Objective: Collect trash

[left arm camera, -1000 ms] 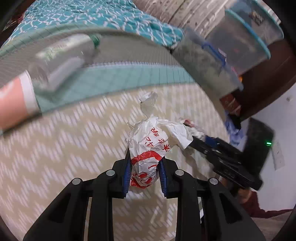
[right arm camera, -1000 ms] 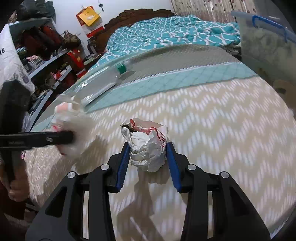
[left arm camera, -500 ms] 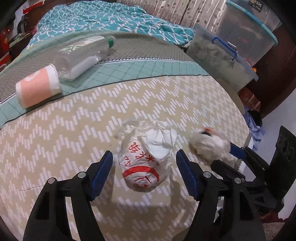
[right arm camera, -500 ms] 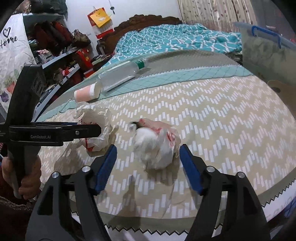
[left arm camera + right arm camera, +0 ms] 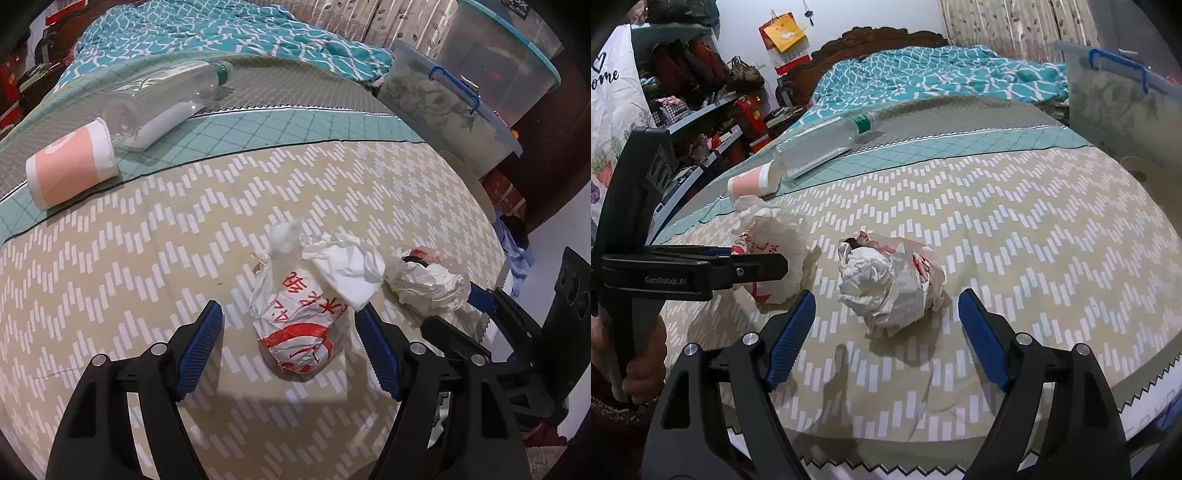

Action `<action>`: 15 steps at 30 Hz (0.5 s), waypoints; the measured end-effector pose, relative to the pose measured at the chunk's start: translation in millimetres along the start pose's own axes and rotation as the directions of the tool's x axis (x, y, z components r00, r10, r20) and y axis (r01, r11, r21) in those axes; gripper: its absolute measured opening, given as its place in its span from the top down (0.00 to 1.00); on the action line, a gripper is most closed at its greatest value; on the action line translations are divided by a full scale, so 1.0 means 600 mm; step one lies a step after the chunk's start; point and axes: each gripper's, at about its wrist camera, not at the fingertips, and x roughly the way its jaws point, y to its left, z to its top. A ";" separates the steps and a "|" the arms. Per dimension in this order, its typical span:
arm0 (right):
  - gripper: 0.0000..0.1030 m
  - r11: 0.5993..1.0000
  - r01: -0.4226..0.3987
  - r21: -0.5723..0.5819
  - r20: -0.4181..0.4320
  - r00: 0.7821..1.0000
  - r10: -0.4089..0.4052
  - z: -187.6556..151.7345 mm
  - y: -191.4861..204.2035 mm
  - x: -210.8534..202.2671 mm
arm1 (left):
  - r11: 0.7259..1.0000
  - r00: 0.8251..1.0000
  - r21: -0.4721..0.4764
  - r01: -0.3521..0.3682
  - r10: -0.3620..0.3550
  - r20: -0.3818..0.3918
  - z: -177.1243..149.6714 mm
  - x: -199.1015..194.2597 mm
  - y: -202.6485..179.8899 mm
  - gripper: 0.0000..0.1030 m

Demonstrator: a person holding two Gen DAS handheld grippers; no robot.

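A white plastic bag with red print [image 5: 299, 317] rests on the beige zigzag mat [image 5: 129, 258], between the open jaws of my left gripper [image 5: 291, 350]; it also shows in the right wrist view [image 5: 775, 254]. A second crumpled white bag [image 5: 890, 284] lies on the mat between the open jaws of my right gripper [image 5: 886, 328], and shows in the left wrist view [image 5: 428, 284]. A pink paper cup [image 5: 70, 166] and a clear plastic bottle [image 5: 162, 99] lie on their sides at the far left.
A teal quilt [image 5: 207, 29] covers the bed behind. Clear storage bins [image 5: 450, 107] stand at the right. Cluttered shelves [image 5: 698, 107] stand at the left. The mat's zigzag front edge [image 5: 1137, 395] is close to my right gripper.
Both grippers have opened and let go of their bags, which now rest on the mat. Both have pulled back a little.
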 end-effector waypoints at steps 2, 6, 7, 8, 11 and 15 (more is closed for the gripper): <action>0.22 1.000 -0.001 -0.003 -0.001 1.000 0.001 0.003 0.000 0.004 | 1.000 1.000 0.008 -0.001 0.001 -0.002 0.001 0.002 -0.004 0.31; 0.22 1.000 0.002 0.002 -0.006 1.000 -0.002 0.005 -0.001 0.012 | 1.000 1.000 0.015 -0.010 0.011 -0.009 0.001 0.008 -0.006 0.31; 0.22 1.000 0.003 0.006 -0.008 1.000 -0.003 0.005 -0.001 0.014 | 1.000 1.000 0.020 -0.021 0.021 -0.007 0.001 0.009 -0.007 0.31; 0.22 1.000 0.003 0.012 -0.010 1.000 -0.003 0.006 -0.004 0.017 | 0.999 0.999 0.025 -0.032 0.032 -0.004 0.001 0.009 -0.008 0.31; 0.22 1.000 0.006 0.024 -0.012 1.000 -0.006 0.006 -0.009 0.021 | 0.998 0.998 0.029 -0.057 0.057 0.003 0.001 0.011 -0.009 0.31; 0.22 1.000 0.008 0.027 -0.018 1.000 -0.007 0.006 -0.012 0.027 | 0.997 0.998 0.035 -0.070 0.069 0.015 0.000 0.012 -0.008 0.30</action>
